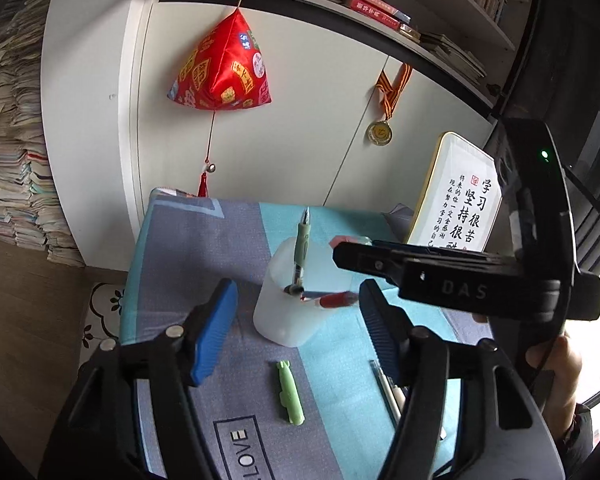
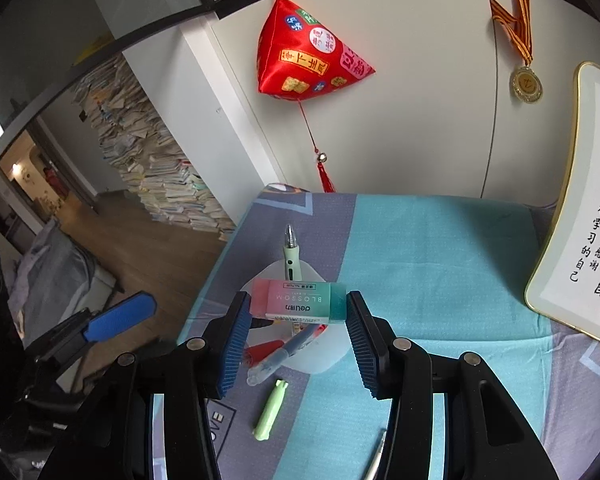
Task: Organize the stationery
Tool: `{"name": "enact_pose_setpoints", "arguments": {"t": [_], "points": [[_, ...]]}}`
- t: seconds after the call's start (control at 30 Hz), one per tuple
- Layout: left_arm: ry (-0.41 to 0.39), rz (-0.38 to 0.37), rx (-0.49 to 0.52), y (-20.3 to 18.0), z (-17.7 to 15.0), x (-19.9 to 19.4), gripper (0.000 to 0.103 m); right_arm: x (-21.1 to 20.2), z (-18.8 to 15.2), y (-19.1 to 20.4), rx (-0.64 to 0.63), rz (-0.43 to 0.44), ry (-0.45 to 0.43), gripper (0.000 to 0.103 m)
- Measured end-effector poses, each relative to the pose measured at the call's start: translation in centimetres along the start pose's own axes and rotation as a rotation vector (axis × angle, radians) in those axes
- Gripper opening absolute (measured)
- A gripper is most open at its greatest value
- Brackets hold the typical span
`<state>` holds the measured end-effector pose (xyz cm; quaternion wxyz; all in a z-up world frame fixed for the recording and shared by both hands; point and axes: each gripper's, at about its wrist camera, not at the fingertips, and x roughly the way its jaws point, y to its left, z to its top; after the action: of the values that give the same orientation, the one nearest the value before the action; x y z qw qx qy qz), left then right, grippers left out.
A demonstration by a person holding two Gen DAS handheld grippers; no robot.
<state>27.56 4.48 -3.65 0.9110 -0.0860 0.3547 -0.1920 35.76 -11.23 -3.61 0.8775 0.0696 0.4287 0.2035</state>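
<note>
While our left claw [image 1: 298,330] stands spread and empty, the white cup [image 1: 300,300] sits on the table [image 1: 204,264] just beyond its tips, a green pen [image 1: 302,248] leaning upright in it and a green cap [image 1: 290,392] lying between the pads. To the right, our other claw [image 2: 298,344] pinches a pink and teal eraser [image 2: 298,303] by its ends, directly above that cup [image 2: 320,354].
</note>
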Motion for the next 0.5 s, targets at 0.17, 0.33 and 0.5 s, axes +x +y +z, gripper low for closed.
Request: {"name": "enact_pose_setpoints", "arguments": {"t": [0.17, 0.33, 0.5], "points": [[0.075, 0.064, 0.008, 0.2, -3.3, 0.7, 0.063, 1.3, 0.1, 0.2, 0.026, 0.004, 0.036, 0.050], [0.144, 0.109, 0.050, -0.1, -5.7, 2.6, 0.064, 1.4, 0.2, 0.4, 0.052, 0.000, 0.045, 0.050], [0.204, 0.084, 0.037, 0.1, -7.0, 4.5, 0.064, 1.4, 0.4, 0.1, 0.084, 0.012, 0.052, 0.053]]}}
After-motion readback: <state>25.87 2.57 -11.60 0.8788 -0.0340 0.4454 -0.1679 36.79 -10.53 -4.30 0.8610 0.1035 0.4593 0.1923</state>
